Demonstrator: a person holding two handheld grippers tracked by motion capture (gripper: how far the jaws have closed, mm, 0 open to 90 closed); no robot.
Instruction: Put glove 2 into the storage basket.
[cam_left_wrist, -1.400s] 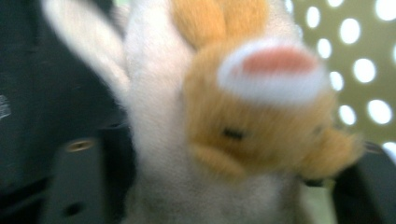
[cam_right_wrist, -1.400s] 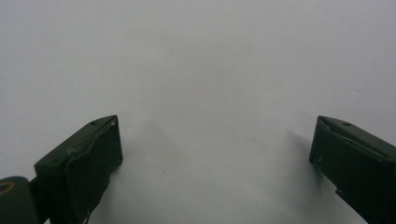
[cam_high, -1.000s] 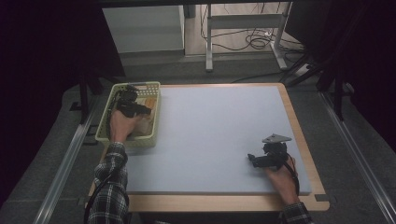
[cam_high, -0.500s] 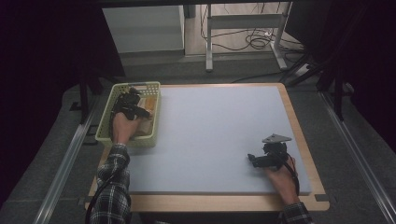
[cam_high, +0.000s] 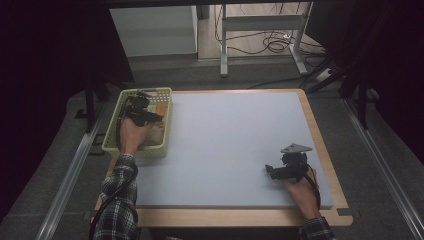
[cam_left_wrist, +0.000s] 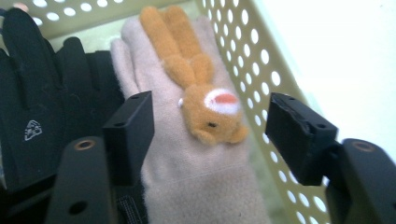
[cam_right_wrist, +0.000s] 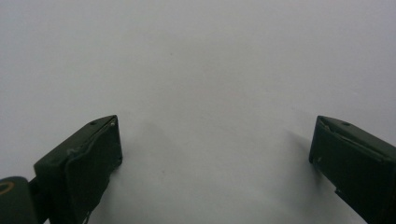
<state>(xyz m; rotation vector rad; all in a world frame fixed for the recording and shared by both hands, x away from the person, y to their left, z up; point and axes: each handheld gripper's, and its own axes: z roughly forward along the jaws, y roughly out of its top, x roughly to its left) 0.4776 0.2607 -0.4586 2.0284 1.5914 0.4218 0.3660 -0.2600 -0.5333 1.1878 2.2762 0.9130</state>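
Right gripper (cam_high: 272, 172): nearest to us, we keep it low over the bare grey mat (cam_high: 235, 145) at the near right of the table, jaws spread wide with nothing between them; we leave it there, out of the way.
Left gripper (cam_left_wrist: 210, 130): we hold it over the basket (cam_high: 112, 140) at the far left of the table. Its jaws have just been opening again and stand about half apart, gripping nothing.
Beige glove (cam_left_wrist: 187, 158): it lies flat in the basket, directly under and between the left gripper's jaws, with an orange plush rabbit (cam_left_wrist: 201, 88) sewn on its back.
Black glove (cam_left_wrist: 32, 93): just beside the beige one, touching it along the edge.
Basket wall (cam_left_wrist: 252, 60): close on the other side of the beige glove.
How we do it well: we judge the pick is next, so we lower straight down, pinch the cuff or the plush, and keep one jaw clear of the black glove and the other clear of the wall.
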